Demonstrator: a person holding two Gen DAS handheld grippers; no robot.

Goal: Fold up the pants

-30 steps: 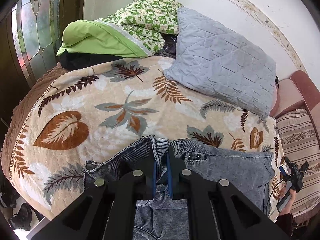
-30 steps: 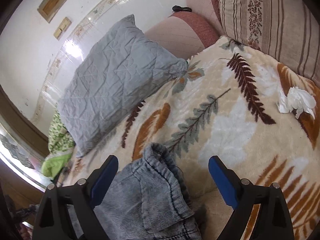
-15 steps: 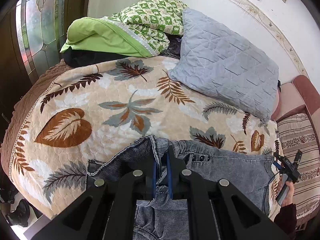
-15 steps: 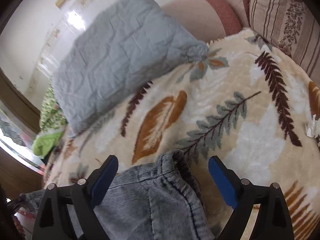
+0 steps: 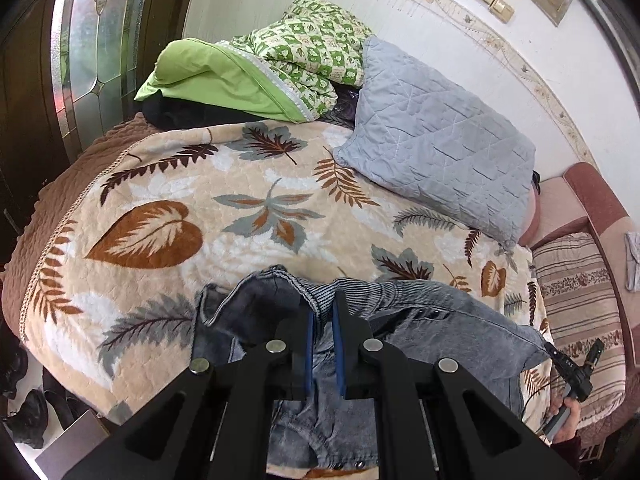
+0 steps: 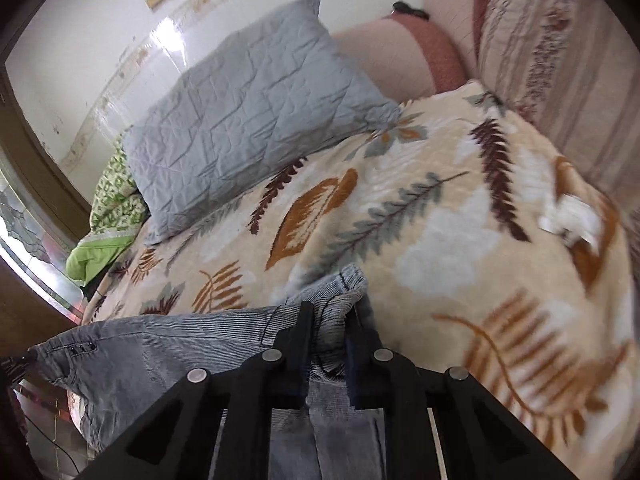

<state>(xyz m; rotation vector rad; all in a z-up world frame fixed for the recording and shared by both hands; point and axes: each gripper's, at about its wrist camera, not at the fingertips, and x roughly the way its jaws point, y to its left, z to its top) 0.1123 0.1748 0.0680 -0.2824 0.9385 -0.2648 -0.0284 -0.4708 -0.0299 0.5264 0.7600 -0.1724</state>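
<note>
Pants (image 5: 440,320) on leaf-print blanket (image 5: 180,208)

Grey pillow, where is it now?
In the left wrist view the grey pillow leans against the wall, upper right, beside the green quilt, beyond the pants.

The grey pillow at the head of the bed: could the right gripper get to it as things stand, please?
Probably not at once: the right gripper is shut on the jeans waistband. Otherwise the leaf-patterned blanket up to the grey pillow lies bare.
</note>
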